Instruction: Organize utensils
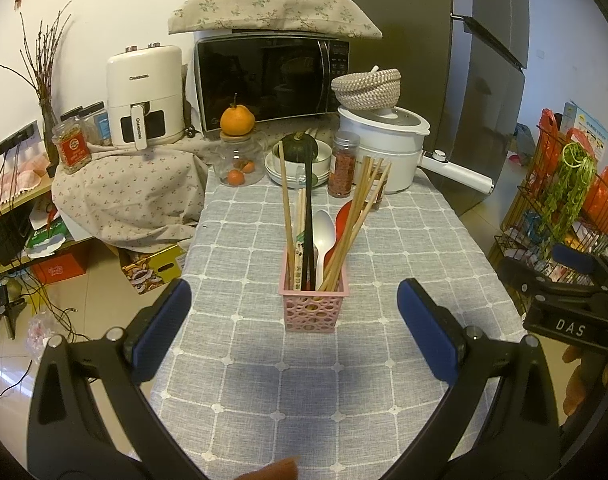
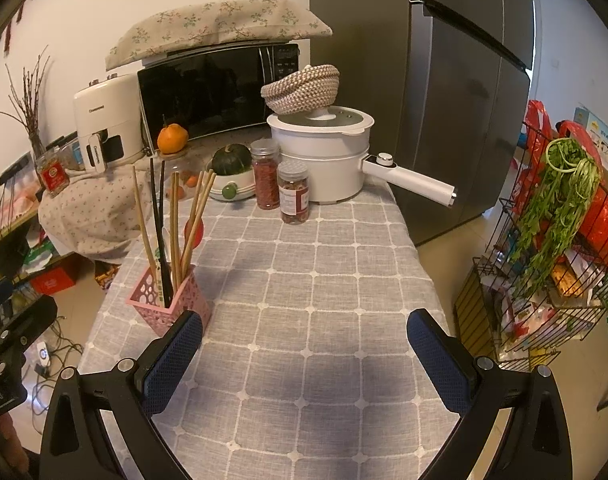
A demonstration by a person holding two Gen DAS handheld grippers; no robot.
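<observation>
A pink perforated holder point(image 1: 314, 307) stands on the grey checked tablecloth point(image 1: 264, 380). It holds several wooden chopsticks point(image 1: 358, 226), black chopsticks point(image 1: 308, 220), a white spoon point(image 1: 325, 236) and a red spoon point(image 1: 343, 216). My left gripper point(image 1: 294, 334) is open and empty, just in front of the holder. My right gripper point(image 2: 304, 354) is open and empty over bare cloth, with the holder point(image 2: 166, 300) to its left, by the left fingertip. The right gripper body shows at the right edge of the left wrist view point(image 1: 572, 304).
At the table's far end stand a white electric pot point(image 2: 324, 160) with a long handle, two spice jars point(image 2: 292, 194), stacked bowls with a green squash point(image 1: 300, 148), and a glass jar topped by an orange point(image 1: 237, 120). A microwave point(image 1: 272, 80) and an air fryer point(image 1: 144, 96) stand behind. A wire rack point(image 2: 544, 272) stands right of the table.
</observation>
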